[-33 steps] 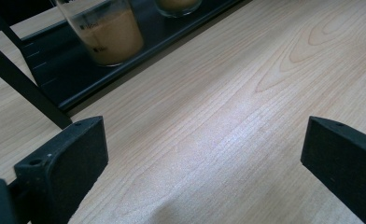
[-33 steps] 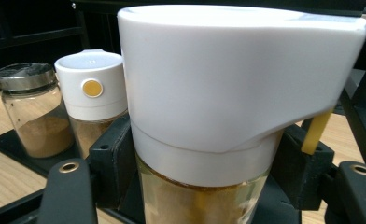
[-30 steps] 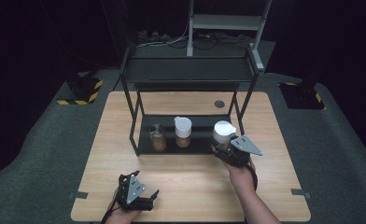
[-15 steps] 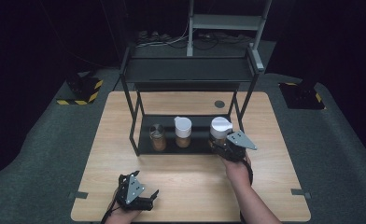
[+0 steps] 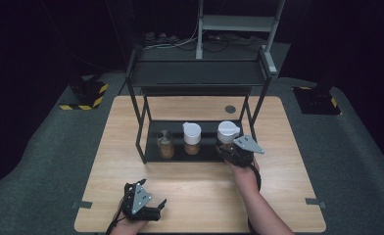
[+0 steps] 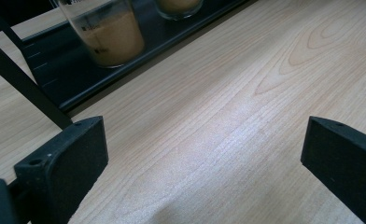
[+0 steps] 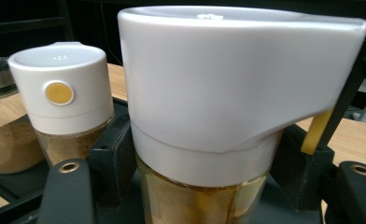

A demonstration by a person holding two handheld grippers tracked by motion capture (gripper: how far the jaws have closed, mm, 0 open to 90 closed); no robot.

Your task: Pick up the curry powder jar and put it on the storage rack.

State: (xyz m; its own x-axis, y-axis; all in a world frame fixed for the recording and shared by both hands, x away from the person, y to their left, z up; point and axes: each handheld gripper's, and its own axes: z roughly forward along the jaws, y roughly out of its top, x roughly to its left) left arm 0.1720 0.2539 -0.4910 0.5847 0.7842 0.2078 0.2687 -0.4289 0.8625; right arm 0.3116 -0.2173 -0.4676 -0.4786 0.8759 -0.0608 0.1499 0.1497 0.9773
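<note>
Right gripper view: yellow button (image 7: 59,93) on neighbour jar (image 7: 62,116).

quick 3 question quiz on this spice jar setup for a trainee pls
1. True or false: the right gripper is shut on the white-lidded jar.
2. How many jars stand at the rack's bottom shelf, the held one included?
3. The left gripper is: A) open over bare table, B) gripping the lidless jar, C) on the rack's top shelf.

Key: 1 true. 2 three. 3 A.
</note>
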